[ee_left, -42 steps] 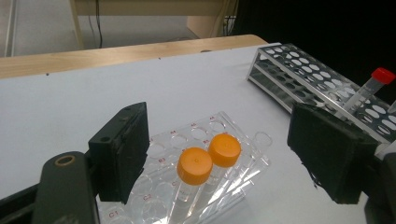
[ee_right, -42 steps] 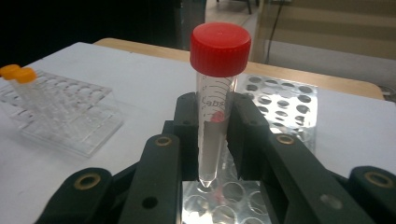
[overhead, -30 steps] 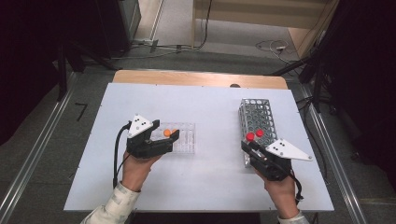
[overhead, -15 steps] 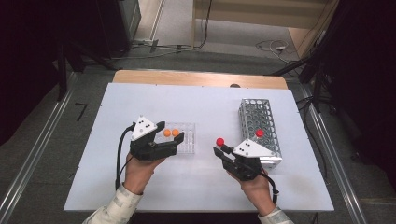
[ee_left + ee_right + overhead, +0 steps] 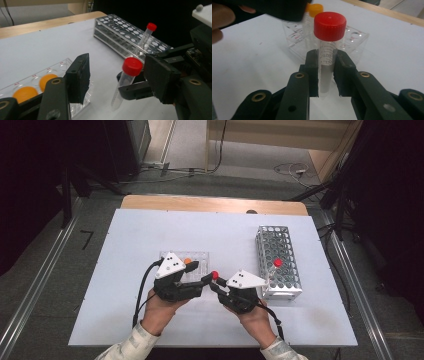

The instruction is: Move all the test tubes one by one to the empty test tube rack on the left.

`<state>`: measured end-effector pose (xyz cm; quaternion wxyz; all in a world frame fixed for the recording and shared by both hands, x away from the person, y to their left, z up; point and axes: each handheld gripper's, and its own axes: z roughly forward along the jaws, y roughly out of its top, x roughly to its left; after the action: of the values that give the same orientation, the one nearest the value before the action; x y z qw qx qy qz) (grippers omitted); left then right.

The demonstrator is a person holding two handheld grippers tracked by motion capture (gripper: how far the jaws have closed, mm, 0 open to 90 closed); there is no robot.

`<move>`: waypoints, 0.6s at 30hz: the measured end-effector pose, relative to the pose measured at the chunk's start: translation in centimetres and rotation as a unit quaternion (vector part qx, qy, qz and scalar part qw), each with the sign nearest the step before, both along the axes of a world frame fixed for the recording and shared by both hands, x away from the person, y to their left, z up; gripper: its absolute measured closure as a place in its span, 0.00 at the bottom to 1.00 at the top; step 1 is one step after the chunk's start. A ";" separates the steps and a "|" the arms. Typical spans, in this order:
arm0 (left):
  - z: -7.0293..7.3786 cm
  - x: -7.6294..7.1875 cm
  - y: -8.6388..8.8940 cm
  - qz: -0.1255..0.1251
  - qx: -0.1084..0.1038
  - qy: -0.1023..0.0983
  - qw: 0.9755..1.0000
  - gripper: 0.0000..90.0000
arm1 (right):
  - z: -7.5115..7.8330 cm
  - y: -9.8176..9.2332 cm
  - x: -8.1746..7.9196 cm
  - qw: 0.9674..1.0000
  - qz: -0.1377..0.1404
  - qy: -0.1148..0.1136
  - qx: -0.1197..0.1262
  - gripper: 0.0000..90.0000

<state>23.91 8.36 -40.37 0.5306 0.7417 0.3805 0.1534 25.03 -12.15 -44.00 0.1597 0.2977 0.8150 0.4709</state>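
Between my two claws, low over the table [image 5: 125, 250], stands the red-capped tube [image 5: 327, 45], upright and clamped by its clear barrel in the right claw [image 5: 325, 75]. Its cap rises just above that claw's pads. My left claw [image 5: 117, 77] has just been closing; its jaws flank the tube's cap, with gaps visible on both sides, so nothing is gripped there. Behind the left claw sits the clear rack [image 5: 200, 256] with orange-capped tubes [image 5: 46, 80]. Beyond the right claw stands the metal rack [image 5: 280, 245], holding another red-capped tube [image 5: 147, 33].
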 end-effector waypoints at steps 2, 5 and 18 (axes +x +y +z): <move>-0.2 -0.1 -0.4 -0.010 0.004 0.002 1.000 0.51 | 0.0 0.3 -0.2 1.000 0.007 0.005 0.004 0.80; -0.3 -0.2 -0.8 -0.019 0.008 0.002 1.000 0.57 | 0.1 0.4 -0.4 1.000 0.011 0.004 0.004 0.80; -0.7 -0.3 -1.2 -0.020 0.010 -0.003 1.000 0.77 | 0.1 0.5 -0.5 1.000 0.015 0.004 0.007 0.80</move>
<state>23.64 7.18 -41.10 0.5271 0.7539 0.3628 0.1486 24.51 -11.67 -43.88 0.1476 0.2884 0.8167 0.4774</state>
